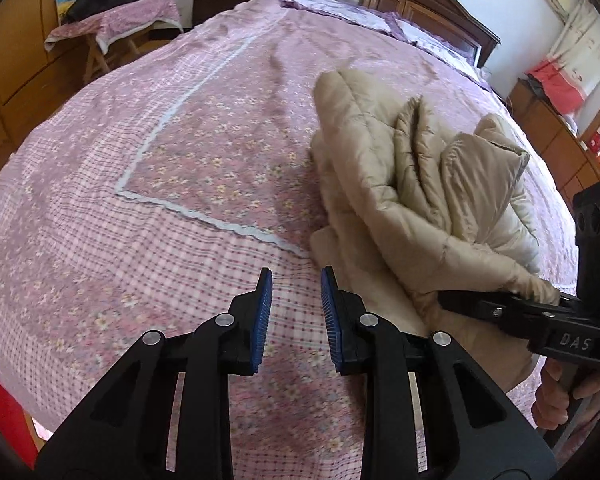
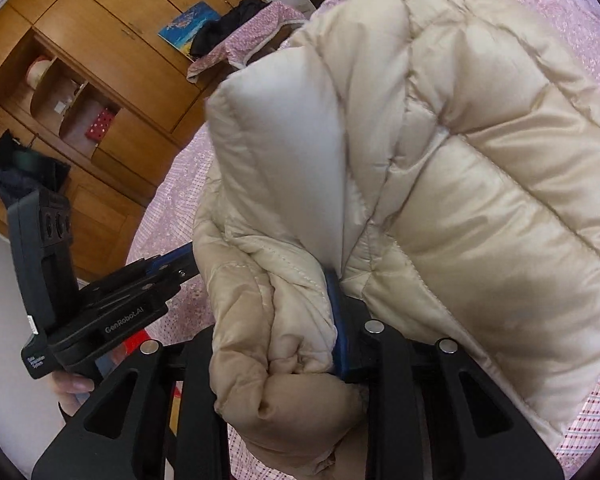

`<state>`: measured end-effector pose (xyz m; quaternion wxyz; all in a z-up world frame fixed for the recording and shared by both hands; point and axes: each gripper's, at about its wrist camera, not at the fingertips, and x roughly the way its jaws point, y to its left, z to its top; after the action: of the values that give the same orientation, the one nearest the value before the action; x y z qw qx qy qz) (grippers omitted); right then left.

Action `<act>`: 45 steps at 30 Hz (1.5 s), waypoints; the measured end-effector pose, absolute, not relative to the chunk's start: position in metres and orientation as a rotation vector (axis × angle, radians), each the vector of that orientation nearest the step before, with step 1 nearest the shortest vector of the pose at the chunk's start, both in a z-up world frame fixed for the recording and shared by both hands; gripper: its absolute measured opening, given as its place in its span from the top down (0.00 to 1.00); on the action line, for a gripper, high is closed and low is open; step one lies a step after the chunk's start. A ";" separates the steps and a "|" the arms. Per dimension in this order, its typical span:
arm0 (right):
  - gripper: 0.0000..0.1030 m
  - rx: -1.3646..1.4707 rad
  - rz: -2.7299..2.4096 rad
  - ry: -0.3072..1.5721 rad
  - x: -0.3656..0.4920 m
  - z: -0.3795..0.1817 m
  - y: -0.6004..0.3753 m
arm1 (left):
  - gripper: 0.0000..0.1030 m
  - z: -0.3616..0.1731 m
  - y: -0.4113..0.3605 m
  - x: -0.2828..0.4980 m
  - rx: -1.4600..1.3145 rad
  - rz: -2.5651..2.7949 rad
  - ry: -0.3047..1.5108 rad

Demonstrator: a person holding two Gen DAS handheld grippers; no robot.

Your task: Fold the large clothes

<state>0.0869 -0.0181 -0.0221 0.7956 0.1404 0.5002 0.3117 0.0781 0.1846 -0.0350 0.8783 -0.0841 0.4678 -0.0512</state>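
Beige jacket (image 2: pixel 440 160) between right claw (image 2: pixel 276 320) pads

one jacket (image 1: pixel 412 184), two tongs (image 1: pixel 296 312), one bed (image 1: pixel 140 200)

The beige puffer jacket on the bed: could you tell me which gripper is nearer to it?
Right. The right gripper has the puffer jacket bunched between its jaws; the left gripper is empty beside it.

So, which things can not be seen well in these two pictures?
- Right wrist view: left finger of the right gripper, buried under the beige puffer jacket.
- Left wrist view: the right gripper's tips, hidden in a jacket fold.
- Both views: jacket's sleeves and hem lost in bunched folds.
- Left wrist view: bedspread cut by the edges.
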 end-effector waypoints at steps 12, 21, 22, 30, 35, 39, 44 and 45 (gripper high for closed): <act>0.32 0.289 0.762 0.891 0.033 0.032 -0.058 | 0.32 0.024 0.166 0.067 -0.148 -0.173 0.849; 0.31 0.324 0.528 0.800 0.033 0.034 -0.147 | 0.20 0.053 0.104 0.097 -0.068 -0.252 0.823; 0.31 0.347 0.484 0.802 0.038 0.026 -0.161 | 0.19 0.054 0.095 0.101 -0.052 -0.266 0.825; 0.38 0.436 0.319 0.902 0.084 -0.034 -0.188 | 0.15 0.040 0.045 0.141 0.124 -0.212 0.894; 0.44 0.424 0.416 0.906 0.089 -0.040 -0.160 | 0.15 0.029 0.070 0.148 0.129 -0.092 0.909; 0.43 0.338 0.470 0.896 0.093 -0.034 -0.125 | 0.13 0.010 0.114 0.141 0.056 -0.031 0.930; 0.43 0.233 0.503 0.888 0.098 -0.032 -0.092 | 0.13 -0.015 0.165 0.128 -0.091 -0.008 0.953; 0.43 0.213 0.507 0.886 0.098 -0.032 -0.086 | 0.13 -0.018 0.172 0.126 -0.109 -0.002 0.952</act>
<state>0.0980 -0.0861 -0.0319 0.8671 0.1017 0.4232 0.2423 0.1262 0.1722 -0.0183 0.8874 -0.0522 0.4580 -0.0008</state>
